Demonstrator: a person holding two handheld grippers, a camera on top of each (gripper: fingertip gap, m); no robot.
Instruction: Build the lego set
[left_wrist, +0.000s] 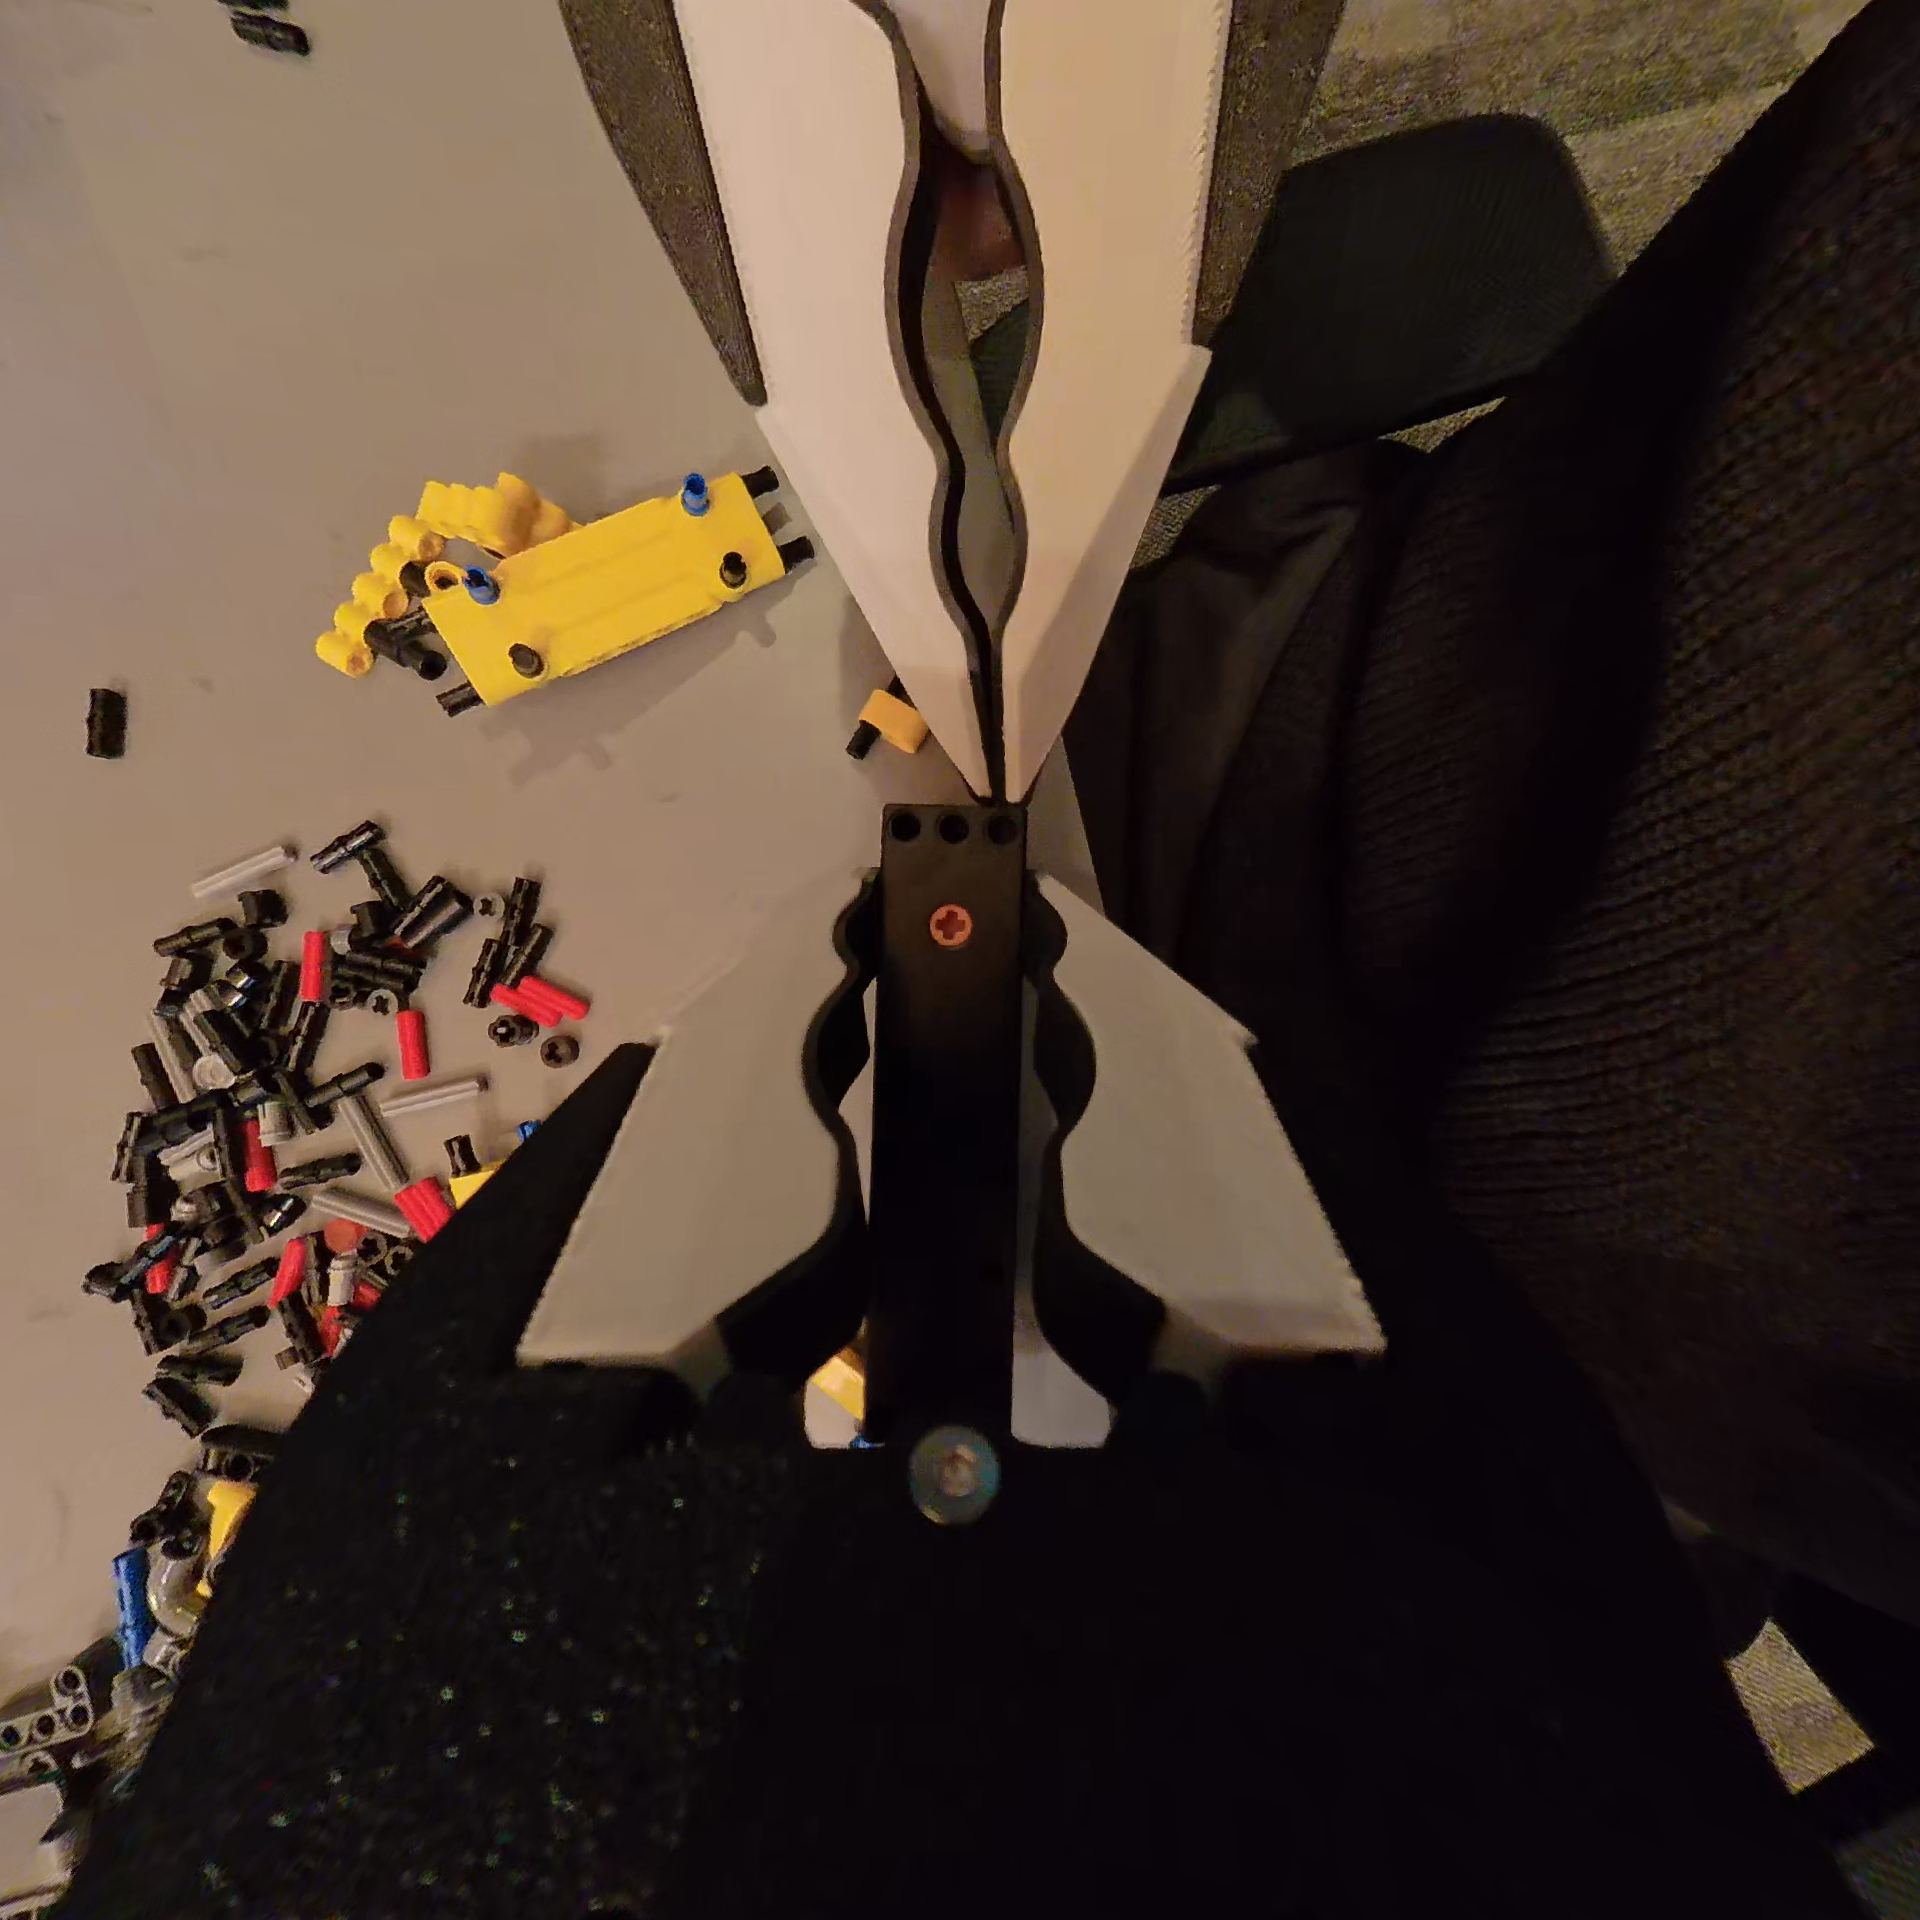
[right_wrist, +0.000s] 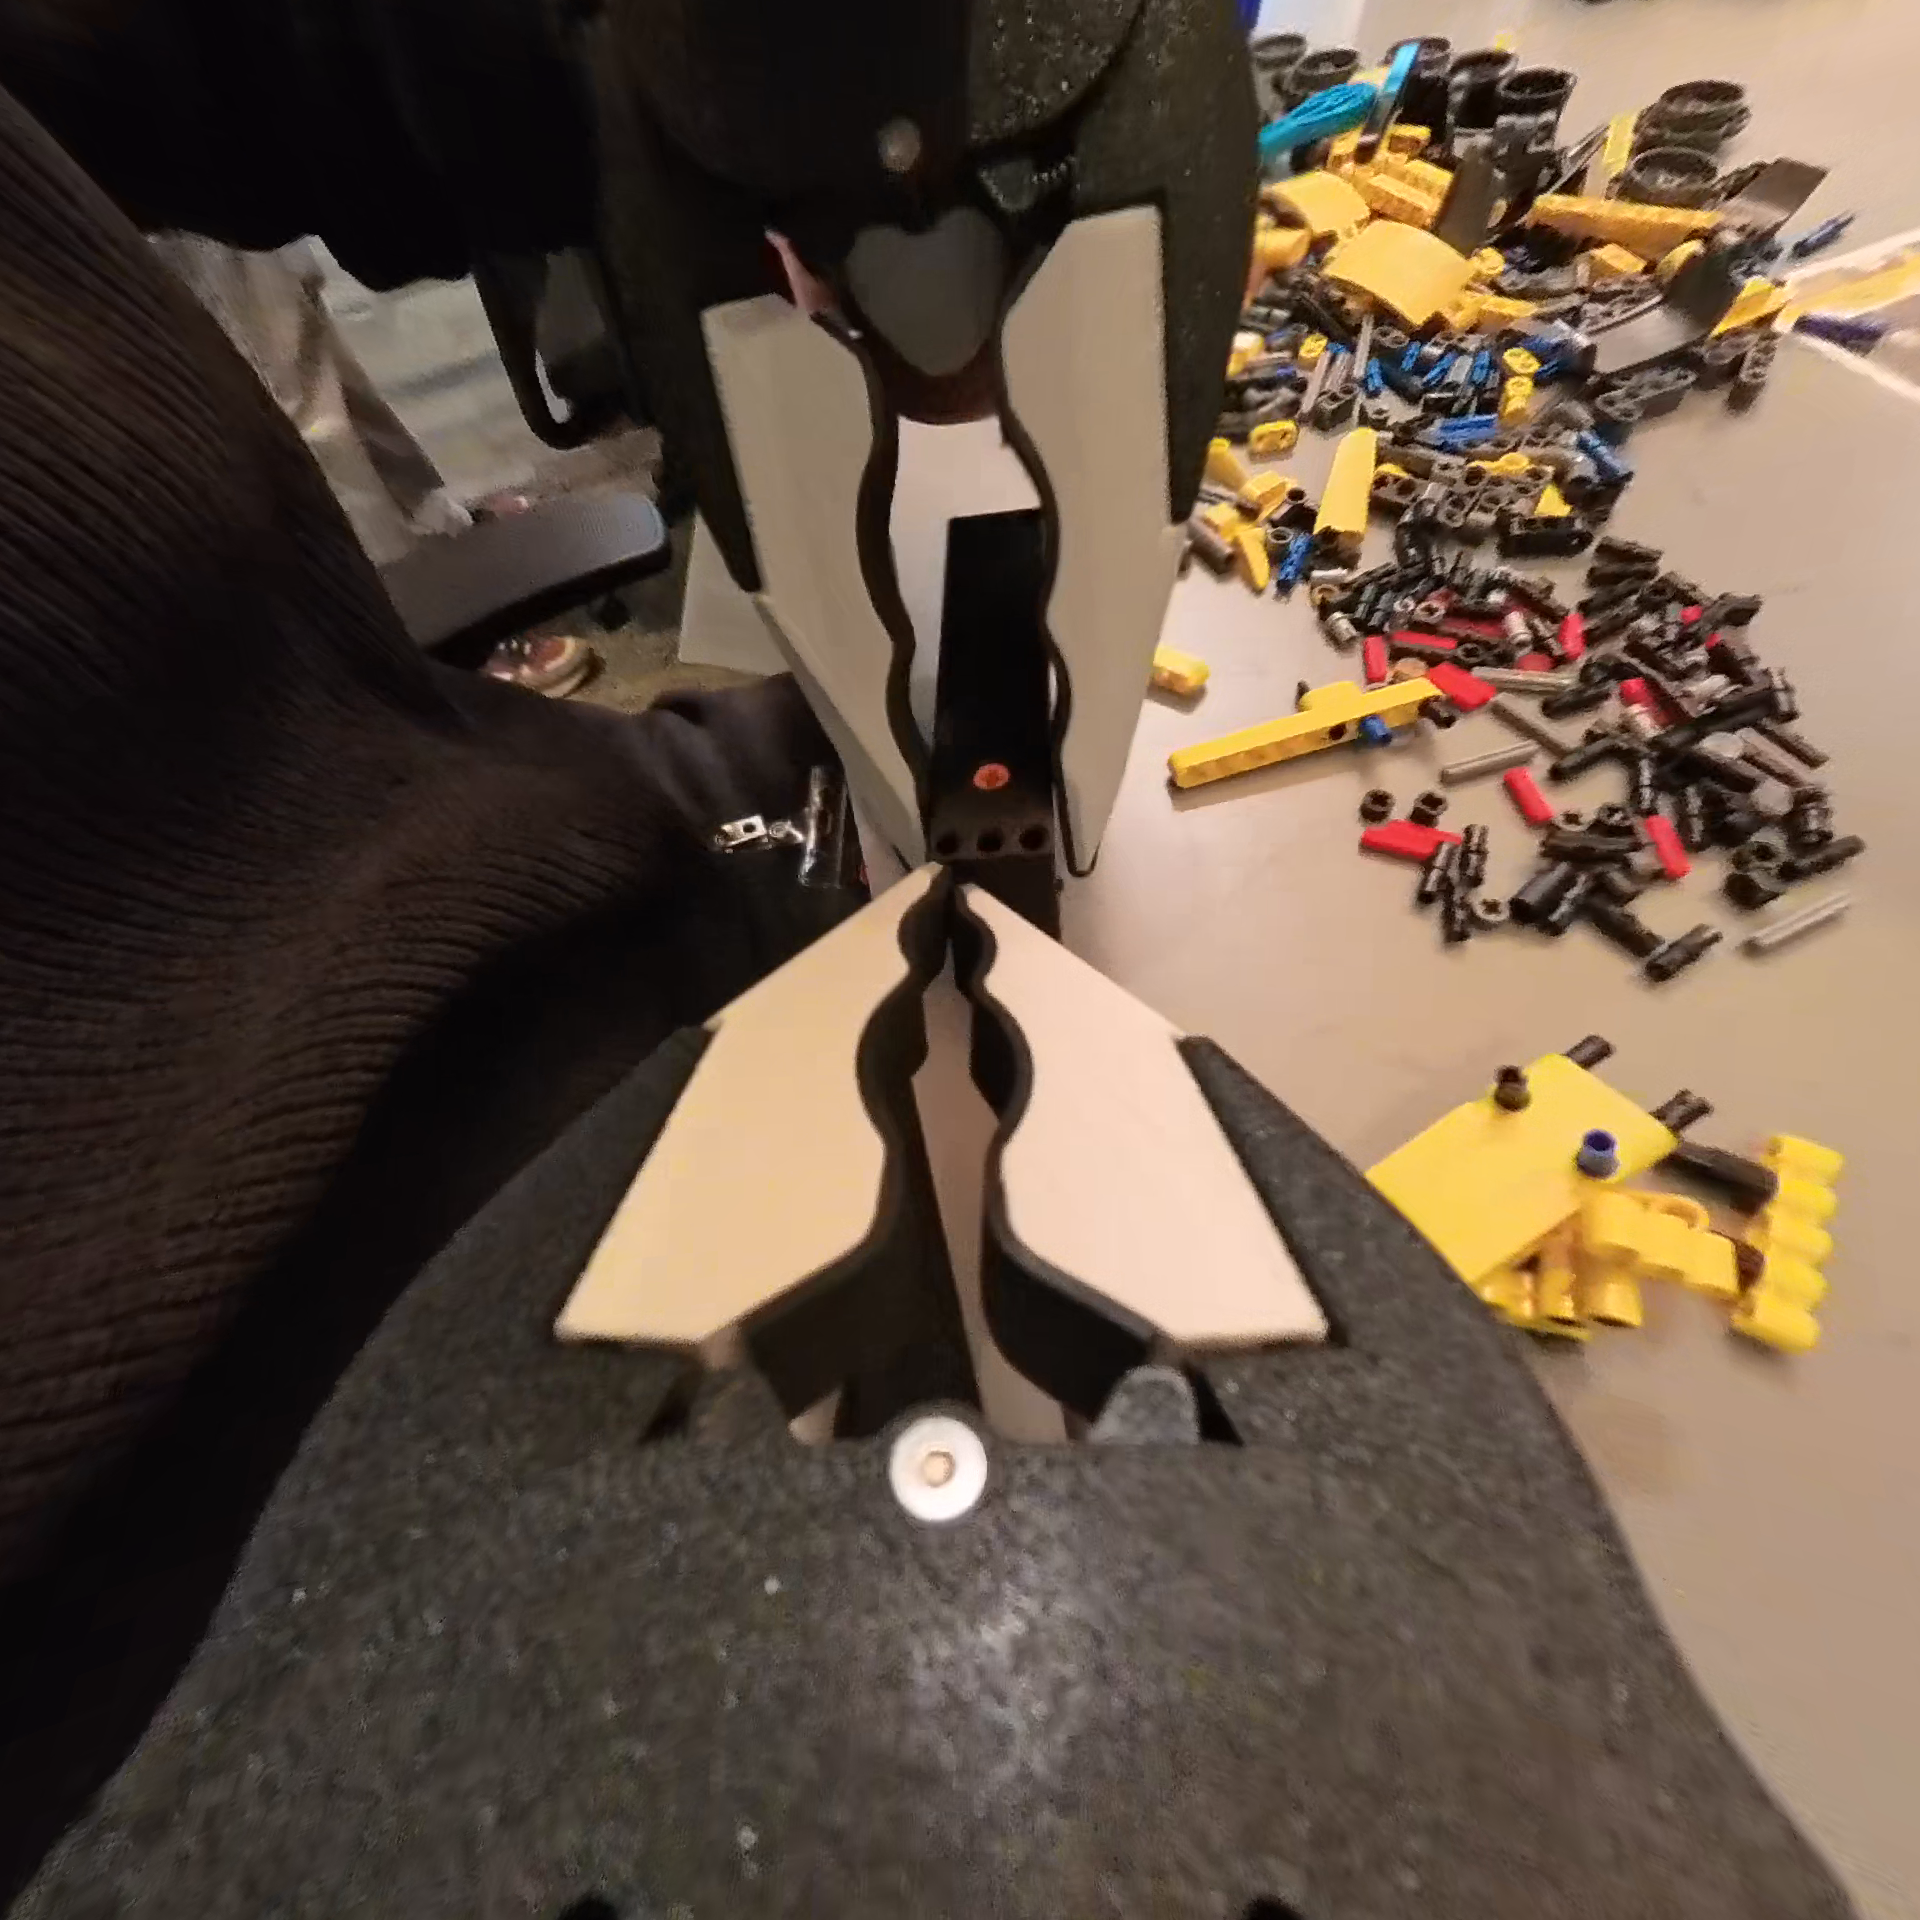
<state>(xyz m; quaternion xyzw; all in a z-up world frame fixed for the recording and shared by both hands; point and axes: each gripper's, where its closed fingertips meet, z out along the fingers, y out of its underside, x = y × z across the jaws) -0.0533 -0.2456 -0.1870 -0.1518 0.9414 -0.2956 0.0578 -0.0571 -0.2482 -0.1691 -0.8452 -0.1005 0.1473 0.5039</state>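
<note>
1. My left gripper (left_wrist: 951, 883) has its white wedge fingers clamped on the flanks of a long black plastic beam (left_wrist: 948, 1039), a square-section bar with three round holes in its end face and a small orange cross-slot pin (left_wrist: 950, 924) set in its top.
2. My right gripper (right_wrist: 948, 883) is pressed nearly closed, only a thin wavy slit left between its black-edged pads; its tips meet the holed end of that beam. Whether they pinch anything, I cannot tell.
3. The two grippers face each other tip to tip above the edge of the smooth grey table (left_wrist: 312, 312), with dark ribbed knit fabric (left_wrist: 1662, 831) beside them.
4. No container shows; the parts lie loose on the table. A yellow flat panel assembly (left_wrist: 582, 582) with black and blue pegs and a curved row of yellow links lies near my left gripper.
5. A scattered heap of small black, red and grey pins (left_wrist: 291, 1091) lies farther left.
6. In the right wrist view, a long yellow holed beam (right_wrist: 1299, 732) lies apart, with a larger pile of yellow panels and black rings (right_wrist: 1455, 260) beyond.
</note>
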